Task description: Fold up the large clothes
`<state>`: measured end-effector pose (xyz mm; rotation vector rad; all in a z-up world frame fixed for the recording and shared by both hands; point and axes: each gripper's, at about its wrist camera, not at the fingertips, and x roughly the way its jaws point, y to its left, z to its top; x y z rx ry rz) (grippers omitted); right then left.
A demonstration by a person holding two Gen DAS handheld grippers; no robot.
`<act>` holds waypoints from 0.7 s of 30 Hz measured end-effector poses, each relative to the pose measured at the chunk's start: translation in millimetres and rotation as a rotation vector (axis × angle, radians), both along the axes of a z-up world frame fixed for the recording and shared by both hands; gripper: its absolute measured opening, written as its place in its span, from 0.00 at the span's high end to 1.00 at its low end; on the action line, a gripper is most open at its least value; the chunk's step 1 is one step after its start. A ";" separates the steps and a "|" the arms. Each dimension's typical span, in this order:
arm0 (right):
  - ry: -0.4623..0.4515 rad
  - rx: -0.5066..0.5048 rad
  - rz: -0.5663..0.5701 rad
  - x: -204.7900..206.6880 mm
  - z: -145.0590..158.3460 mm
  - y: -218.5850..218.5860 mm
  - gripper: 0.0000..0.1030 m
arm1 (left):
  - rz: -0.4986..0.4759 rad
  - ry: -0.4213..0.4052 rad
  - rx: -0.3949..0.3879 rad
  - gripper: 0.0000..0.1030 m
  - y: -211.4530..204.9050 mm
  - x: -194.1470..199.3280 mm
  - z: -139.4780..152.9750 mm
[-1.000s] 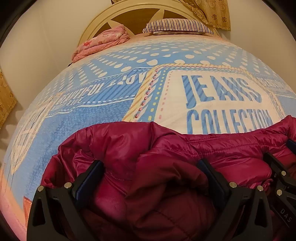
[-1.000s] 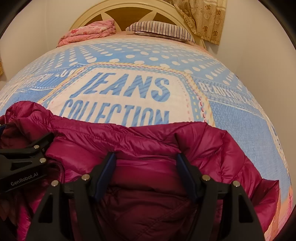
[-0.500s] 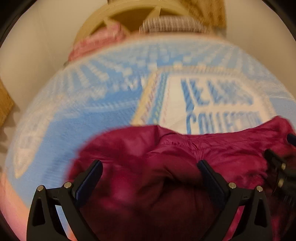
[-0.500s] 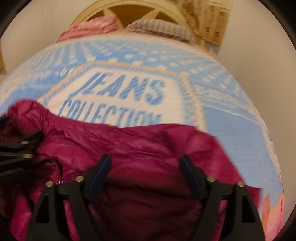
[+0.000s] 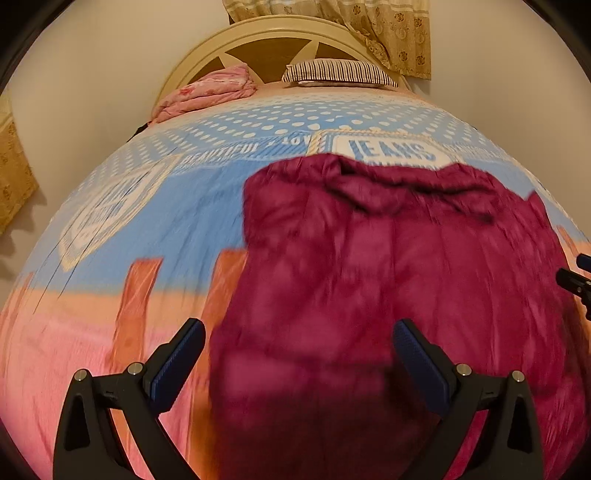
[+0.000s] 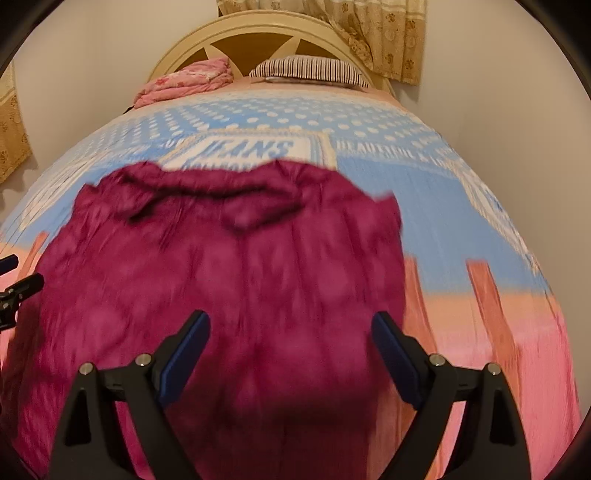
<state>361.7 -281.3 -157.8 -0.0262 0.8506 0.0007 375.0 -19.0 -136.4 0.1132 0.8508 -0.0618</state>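
1. We see the bed (image 5: 155, 206), which carries everything; its cover is blue with white dots and lettering toward the head and pink-orange toward the foot edge.
2. The magenta puffer jacket (image 5: 369, 266) lies spread on the bed, reaching from the printed "JEANS" panel in the middle down to the foot edge. In the right wrist view the jacket (image 6: 229, 280) fills the centre and left, its far edge rumpled. Both views are blurred over the fabric.
3. The curved headboard (image 5: 266, 40) stands at the head edge.
4. A patterned curtain (image 5: 391, 33) hangs above the head's right corner.
5. A striped pillow (image 5: 336, 72) lies at the head edge, right of centre.
6. A folded pink blanket (image 5: 207, 92) sits at the head edge's left corner.
7. Our left gripper (image 5: 295, 354) hangs over the jacket's near left part, jaws spread wide and released, clasping nothing.
8. Our right gripper (image 6: 291, 343) sits over the jacket's near right part, jaws likewise parted and empty.
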 end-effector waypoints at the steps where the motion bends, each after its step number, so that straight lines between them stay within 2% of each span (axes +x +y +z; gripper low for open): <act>1: 0.012 0.005 -0.007 -9.7 -3.3 -0.3 0.12 | -0.001 0.001 0.001 0.01 1.1 -7.9 -1.7; 11: 0.047 0.017 -0.030 -88.9 -29.2 -9.1 0.12 | 0.020 0.016 -0.019 0.01 17.6 -86.3 -13.8; 21: 0.049 0.050 -0.079 -150.6 -41.7 -29.8 0.12 | 0.039 0.012 0.020 0.01 42.8 -155.9 -27.8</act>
